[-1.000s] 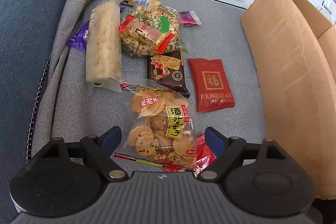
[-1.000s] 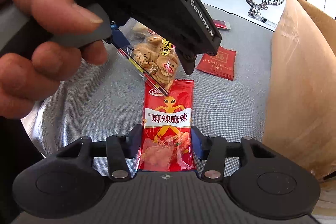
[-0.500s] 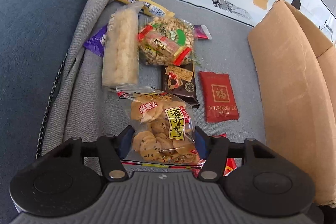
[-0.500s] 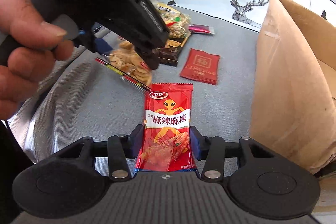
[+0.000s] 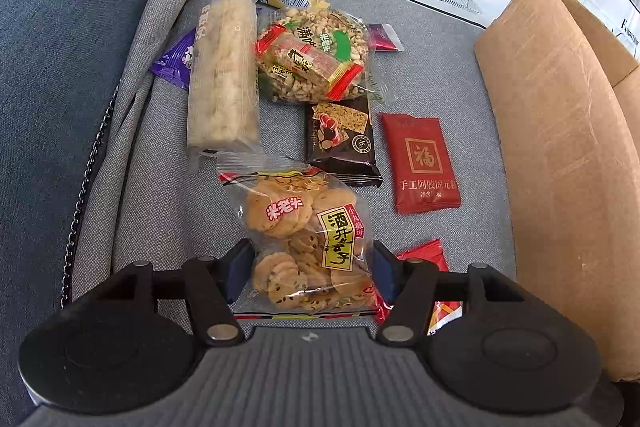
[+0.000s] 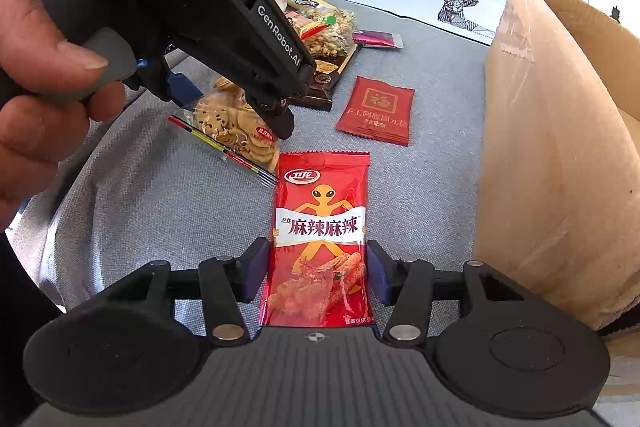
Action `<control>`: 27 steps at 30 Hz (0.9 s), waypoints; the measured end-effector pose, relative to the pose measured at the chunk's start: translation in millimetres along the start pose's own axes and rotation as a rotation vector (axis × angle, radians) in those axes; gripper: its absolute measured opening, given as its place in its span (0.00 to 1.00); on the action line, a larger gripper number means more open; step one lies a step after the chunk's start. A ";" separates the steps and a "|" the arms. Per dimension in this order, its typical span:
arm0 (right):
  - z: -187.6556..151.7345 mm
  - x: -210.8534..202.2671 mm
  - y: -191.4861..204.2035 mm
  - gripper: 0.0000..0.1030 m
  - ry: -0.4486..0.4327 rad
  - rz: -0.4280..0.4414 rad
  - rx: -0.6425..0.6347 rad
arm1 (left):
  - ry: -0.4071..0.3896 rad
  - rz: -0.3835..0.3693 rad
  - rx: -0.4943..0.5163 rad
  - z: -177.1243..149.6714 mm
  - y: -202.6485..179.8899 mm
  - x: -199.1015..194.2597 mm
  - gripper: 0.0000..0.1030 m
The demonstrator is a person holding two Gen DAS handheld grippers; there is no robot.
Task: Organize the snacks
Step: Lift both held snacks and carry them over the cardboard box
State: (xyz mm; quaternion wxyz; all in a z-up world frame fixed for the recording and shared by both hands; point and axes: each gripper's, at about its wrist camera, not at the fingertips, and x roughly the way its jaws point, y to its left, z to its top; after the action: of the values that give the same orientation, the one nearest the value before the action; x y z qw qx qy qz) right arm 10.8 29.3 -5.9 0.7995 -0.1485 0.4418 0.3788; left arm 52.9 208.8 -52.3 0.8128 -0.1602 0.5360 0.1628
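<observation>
1. With both grippers down on packets at once, the step in hand looks like a double pick: left gripper (image 5: 310, 267) has its jaws narrowed against the sides of the clear crinkly bag of round biscuits (image 5: 302, 239); right gripper (image 6: 316, 273) has its jaws closed in on the glossy red spicy-strip packet (image 6: 320, 239).
2. Both packets lie flat on the grey woven cushion (image 5: 160, 195); I can't tell if either is lifted.
3. Next move, my guess: lift clear and carry right to the brown cardboard box (image 5: 560, 167), going over its tall flap.
4. Risk: slick film, pinched near one end only, so bags may sag or slip.
5. Around: long pale rice-cake bar (image 5: 222, 75), round puffed-grain pack (image 5: 316, 55), black cracker pouch (image 5: 340, 139), flat dark-red sachet (image 5: 420, 159). The sachet sits between the biscuits and the box.
6. The grippers work close together, so stagger the lifts.
</observation>
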 end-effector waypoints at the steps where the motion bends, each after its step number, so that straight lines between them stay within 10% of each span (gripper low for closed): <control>1: -0.1 0.0 0.1 0.53 0.000 0.000 -0.002 | 0.000 0.001 0.002 -0.1 -0.3 0.1 0.65; 13: 0.3 -8.0 -2.1 0.46 -0.045 -0.010 0.007 | -0.019 0.003 -0.016 2.1 1.9 -3.7 0.61; 27: -1.2 -77.6 -3.3 0.46 -0.308 -0.043 -0.010 | -0.240 -0.092 -0.097 -10.0 15.9 -67.9 0.59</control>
State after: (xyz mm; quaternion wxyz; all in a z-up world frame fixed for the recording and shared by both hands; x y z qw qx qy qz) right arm -12.5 -10.4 56.7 0.8650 -0.1019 0.3090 0.3821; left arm 12.5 212.4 5.3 0.8689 -0.2029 0.4186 0.1692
